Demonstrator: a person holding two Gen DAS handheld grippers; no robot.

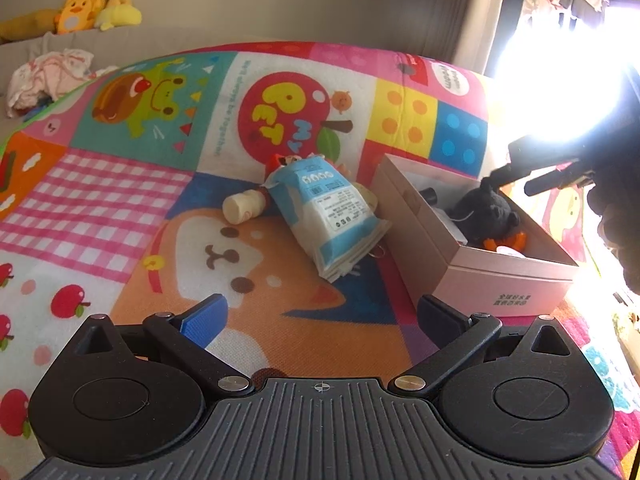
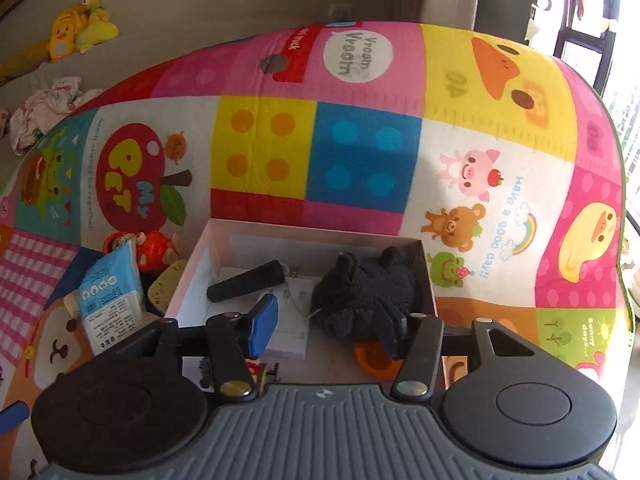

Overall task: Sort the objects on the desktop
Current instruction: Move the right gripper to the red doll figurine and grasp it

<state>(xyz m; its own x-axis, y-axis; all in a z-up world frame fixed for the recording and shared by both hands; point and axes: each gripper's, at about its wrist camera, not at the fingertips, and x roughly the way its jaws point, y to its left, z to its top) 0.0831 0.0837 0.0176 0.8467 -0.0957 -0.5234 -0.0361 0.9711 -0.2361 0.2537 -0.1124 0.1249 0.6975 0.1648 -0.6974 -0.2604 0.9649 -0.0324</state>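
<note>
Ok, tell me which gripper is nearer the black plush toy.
Right. The right gripper hangs directly over the black plush toy in the box; the left gripper sits back over the mat, box alongside.

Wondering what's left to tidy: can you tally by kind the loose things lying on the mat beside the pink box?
Packets: 1, the blue-and-white packet
Bottles: 1, the cream bottle
Toy figures: 1, the red figure
Other: 1, the yellowish soft piece
Total: 4

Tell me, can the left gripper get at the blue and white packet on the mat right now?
Probably yes. The left gripper is open and empty, and the blue and white packet lies ahead on the mat with bare mat between. The pink box sits off to its side.
</note>
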